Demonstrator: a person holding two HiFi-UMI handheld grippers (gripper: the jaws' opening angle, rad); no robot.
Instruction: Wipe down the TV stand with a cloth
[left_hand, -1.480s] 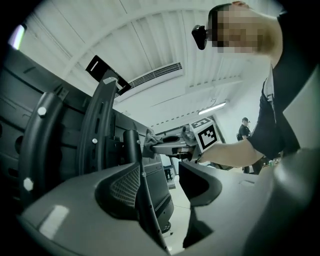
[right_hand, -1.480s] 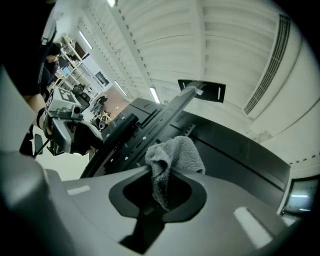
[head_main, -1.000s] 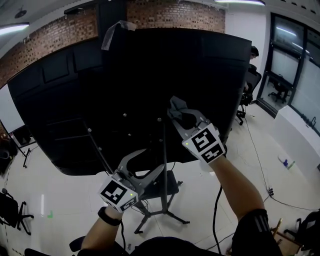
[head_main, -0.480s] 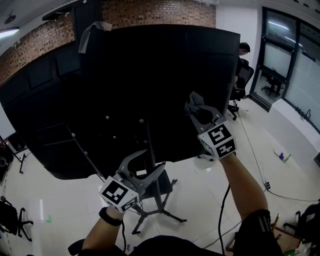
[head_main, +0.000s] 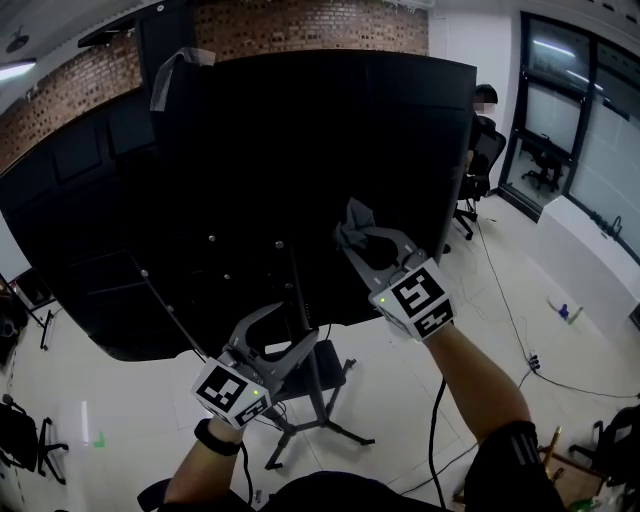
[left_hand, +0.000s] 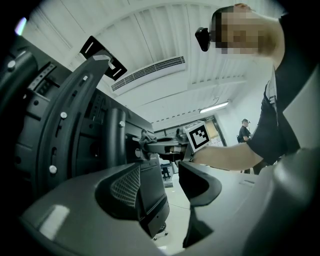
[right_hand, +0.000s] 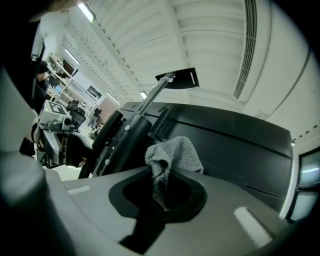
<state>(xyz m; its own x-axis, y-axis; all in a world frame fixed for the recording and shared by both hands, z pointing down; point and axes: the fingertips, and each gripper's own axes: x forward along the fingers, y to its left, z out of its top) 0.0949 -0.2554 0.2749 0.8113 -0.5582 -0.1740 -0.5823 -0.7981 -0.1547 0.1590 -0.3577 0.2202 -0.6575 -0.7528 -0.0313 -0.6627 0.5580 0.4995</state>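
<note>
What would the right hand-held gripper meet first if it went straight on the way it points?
Probably the black back panel of the TV, just ahead. The grey cloth pinched in the right hand-held gripper would touch it first; exact depth is unclear.

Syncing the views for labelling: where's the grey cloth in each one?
Head view: cloth just right of centre, in the right gripper's jaws, against the black TV back.
Left gripper view: small, centre-left, at the right gripper's tip.
Right gripper view: centre, pinched between the jaws.
Shared landmark: the black TV back.
</note>
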